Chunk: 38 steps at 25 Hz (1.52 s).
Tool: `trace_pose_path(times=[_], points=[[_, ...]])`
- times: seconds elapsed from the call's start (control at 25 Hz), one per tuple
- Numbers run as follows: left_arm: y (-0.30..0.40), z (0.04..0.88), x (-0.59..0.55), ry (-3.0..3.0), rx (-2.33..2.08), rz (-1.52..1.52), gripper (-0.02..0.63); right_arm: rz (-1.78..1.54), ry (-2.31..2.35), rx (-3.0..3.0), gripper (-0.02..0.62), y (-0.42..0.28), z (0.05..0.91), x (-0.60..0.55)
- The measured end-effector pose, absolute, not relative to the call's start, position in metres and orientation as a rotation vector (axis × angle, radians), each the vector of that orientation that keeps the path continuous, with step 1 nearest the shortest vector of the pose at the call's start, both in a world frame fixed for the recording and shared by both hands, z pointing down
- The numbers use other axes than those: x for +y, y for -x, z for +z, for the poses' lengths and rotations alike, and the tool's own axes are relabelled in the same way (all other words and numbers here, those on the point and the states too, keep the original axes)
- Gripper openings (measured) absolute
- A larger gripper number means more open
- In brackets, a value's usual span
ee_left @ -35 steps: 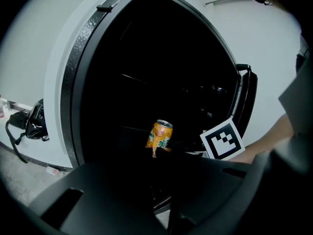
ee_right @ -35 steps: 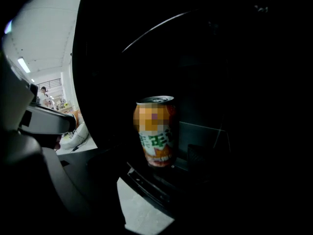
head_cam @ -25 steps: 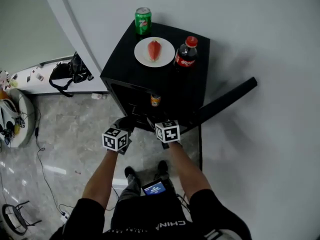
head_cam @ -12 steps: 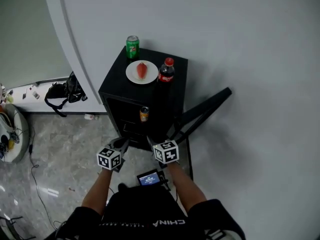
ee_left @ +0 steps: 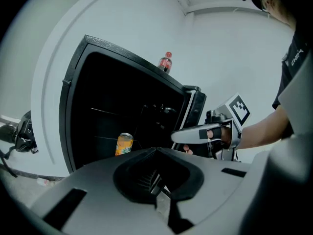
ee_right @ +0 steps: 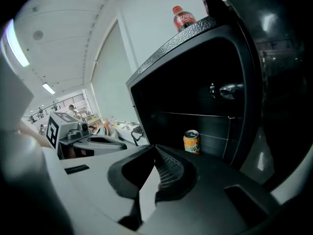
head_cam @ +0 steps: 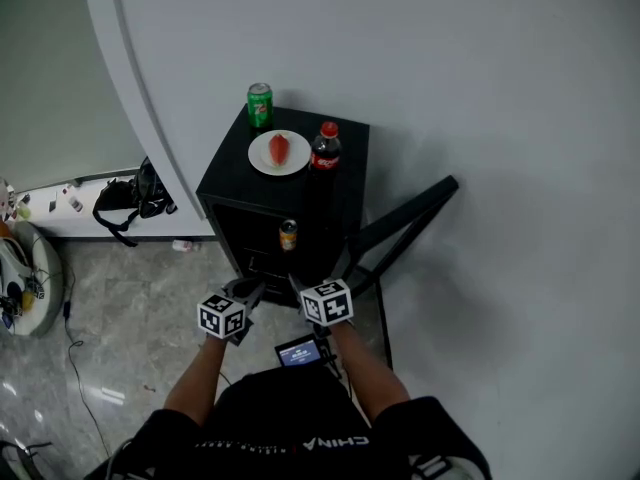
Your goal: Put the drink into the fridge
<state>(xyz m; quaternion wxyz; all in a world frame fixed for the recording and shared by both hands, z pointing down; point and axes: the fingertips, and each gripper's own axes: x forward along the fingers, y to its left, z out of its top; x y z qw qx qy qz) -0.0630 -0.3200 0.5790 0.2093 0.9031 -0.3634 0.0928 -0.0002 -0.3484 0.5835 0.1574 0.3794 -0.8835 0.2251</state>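
A black mini fridge stands against the white wall with its door swung open to the right. An orange drink can stands upright on a shelf inside; it also shows as the can in the left gripper view and the can in the right gripper view. My left gripper and right gripper hover side by side in front of the opening, short of the can. The left gripper is shut and empty. The right gripper is shut and empty.
On top of the fridge are a green can, a white plate with a red piece of food, and a cola bottle. A black bag and cables lie on the floor at left. A small screen sits at the person's waist.
The view has pulled back from the fridge, and both grippers have drawn away from its opening. The orange can has stayed on its shelf.
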Motion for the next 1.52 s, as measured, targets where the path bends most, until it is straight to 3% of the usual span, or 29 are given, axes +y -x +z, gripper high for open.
trace_pose_path(times=[1.0,1.52], points=[[0.024,0.642,-0.256,-2.262,-1.268,0.416,0.012,0.634,-0.871,-2.483,0.015,-0.051,0.631,-0.312],[0.055,0.635,-0.159,-2.301,-1.233,0.344,0.012,0.729,-1.011,-2.430,0.015,-0.039,0.639,-0.217]])
